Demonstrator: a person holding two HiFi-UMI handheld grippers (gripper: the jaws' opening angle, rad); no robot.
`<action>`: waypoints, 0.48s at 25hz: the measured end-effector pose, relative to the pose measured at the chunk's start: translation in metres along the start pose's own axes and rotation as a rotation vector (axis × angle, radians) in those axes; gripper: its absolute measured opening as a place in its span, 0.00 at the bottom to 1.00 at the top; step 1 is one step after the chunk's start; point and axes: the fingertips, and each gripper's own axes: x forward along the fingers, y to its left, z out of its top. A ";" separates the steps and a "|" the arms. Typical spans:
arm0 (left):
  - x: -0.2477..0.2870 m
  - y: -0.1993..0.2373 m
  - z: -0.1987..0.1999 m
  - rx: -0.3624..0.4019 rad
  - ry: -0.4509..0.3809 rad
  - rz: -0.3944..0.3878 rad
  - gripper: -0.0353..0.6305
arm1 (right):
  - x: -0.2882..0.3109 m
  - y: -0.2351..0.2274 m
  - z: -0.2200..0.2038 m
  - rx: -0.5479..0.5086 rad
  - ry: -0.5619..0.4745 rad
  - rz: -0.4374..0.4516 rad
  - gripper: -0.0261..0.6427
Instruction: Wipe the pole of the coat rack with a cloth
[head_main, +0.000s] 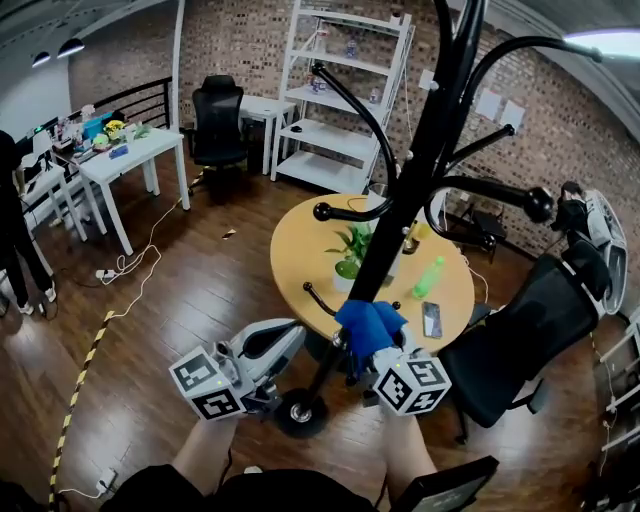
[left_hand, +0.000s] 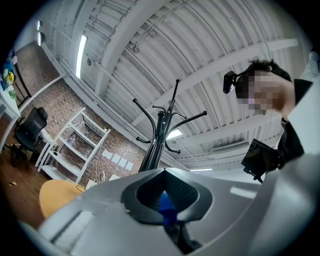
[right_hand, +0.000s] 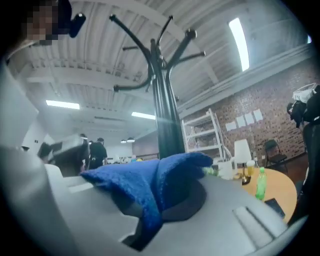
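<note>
The black coat rack pole (head_main: 400, 210) slants up from its round base (head_main: 300, 412) in the head view. A blue cloth (head_main: 368, 325) is bunched against the pole's lower part, with my right gripper (head_main: 377, 347) shut on it. In the right gripper view the cloth (right_hand: 150, 180) drapes over the closed jaws of the right gripper (right_hand: 162, 202), and the pole (right_hand: 165, 120) rises just behind. My left gripper (head_main: 290, 337) hangs left of the pole, apart from the cloth. In its own view the left gripper (left_hand: 168, 202) looks shut, with a blue sliver at the seam and the pole (left_hand: 157, 145) ahead.
A round yellow table (head_main: 300, 250) behind the rack holds a potted plant (head_main: 352, 252), a green bottle (head_main: 428, 277) and a phone (head_main: 432, 320). A black office chair (head_main: 540, 320) stands to the right. The rack's curved hooks (head_main: 340, 212) jut out above the grippers.
</note>
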 end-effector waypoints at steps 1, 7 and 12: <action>-0.002 0.001 0.003 0.005 -0.004 0.005 0.05 | 0.000 0.002 0.029 -0.014 -0.070 -0.001 0.07; -0.011 0.001 0.019 0.040 -0.029 0.011 0.05 | 0.002 0.037 0.186 -0.229 -0.347 0.021 0.07; -0.011 0.004 0.032 0.063 -0.052 0.002 0.05 | -0.029 0.081 0.263 -0.305 -0.525 0.084 0.07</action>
